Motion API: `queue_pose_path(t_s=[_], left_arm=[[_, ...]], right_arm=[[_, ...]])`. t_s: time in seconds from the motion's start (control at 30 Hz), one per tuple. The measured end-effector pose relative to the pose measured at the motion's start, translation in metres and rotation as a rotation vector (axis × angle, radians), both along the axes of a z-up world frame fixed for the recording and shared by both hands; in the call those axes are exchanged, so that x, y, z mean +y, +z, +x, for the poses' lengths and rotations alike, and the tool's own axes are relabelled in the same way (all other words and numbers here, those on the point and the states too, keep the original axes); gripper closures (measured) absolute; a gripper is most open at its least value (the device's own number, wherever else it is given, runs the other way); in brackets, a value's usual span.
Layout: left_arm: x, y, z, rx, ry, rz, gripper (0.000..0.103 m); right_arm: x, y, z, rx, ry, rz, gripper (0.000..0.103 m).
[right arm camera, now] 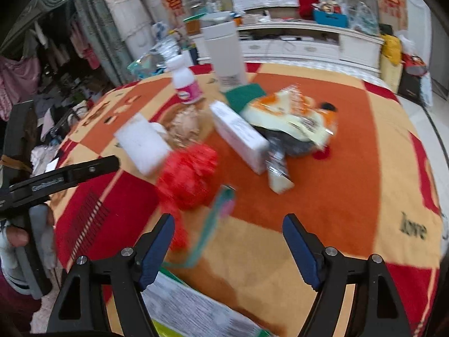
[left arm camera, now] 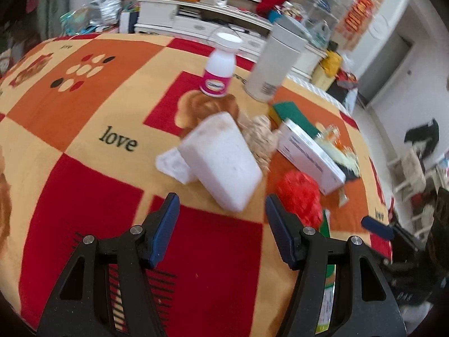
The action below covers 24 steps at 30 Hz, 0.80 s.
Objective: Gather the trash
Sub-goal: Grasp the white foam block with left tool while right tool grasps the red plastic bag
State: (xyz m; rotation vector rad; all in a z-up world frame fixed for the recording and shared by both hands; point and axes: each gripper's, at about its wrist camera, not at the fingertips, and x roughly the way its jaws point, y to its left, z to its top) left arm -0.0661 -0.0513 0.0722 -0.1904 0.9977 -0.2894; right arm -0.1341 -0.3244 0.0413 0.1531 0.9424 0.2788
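Above the patchwork tablecloth, my 2 tongs, left gripper and right gripper, hang released over scattered trash: white foam block, red mesh ball.

Cloth on the counter: checked in red, orange and pale yellow, with black "love" lettering, a patch of dots in cream, red and black, and a black-striped red square.
Small bottle: white, with a pink label.
Tall cylinder: off-white, grey-lidded.
Foam block: white, faintly stained brown.
Crumpled wad: beige.
Mesh ball: bright red.
Flat box: white with grey print.
Pad behind the box: dark green.
Snack wrapper: cream and orange (lettering too blurred to read).
Toothbrush: teal, with a pink head.
Left tongs and right tongs: black frames, dark blue pads.
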Motion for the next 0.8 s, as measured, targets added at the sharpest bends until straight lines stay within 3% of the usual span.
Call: queue_pose_path(t_s=[0.3, 0.53, 0.57, 0.63, 0.7, 0.8], left_arm=[[0.004, -0.026, 0.033, 0.058, 0.057, -0.041, 0.041], [-0.002, -0.029, 0.050, 0.029, 0.070, -0.103, 0.044], [-0.003, -0.029, 0.051, 0.024, 0.066, -0.108, 0.055], [-0.006, -0.028, 0.051, 0.019, 0.053, -0.115, 0.060], [-0.005, -0.026, 0.048, 0.008, 0.044, -0.121, 0.067], [-0.002, -0.019, 0.043, 0.011, 0.021, -0.144, 0.069]], right_arm=[[0.042, -0.020, 0.044, 0.037, 0.090, -0.027, 0.025], [0.042, -0.034, 0.068, 0.040, 0.091, 0.014, 0.025], [0.042, -0.035, 0.070, 0.036, 0.094, 0.021, 0.031], [0.043, -0.036, 0.071, 0.028, 0.106, 0.038, 0.051], [0.042, -0.035, 0.067, 0.016, 0.114, 0.041, 0.056], [0.038, -0.028, 0.057, -0.010, 0.122, 0.036, 0.060]])
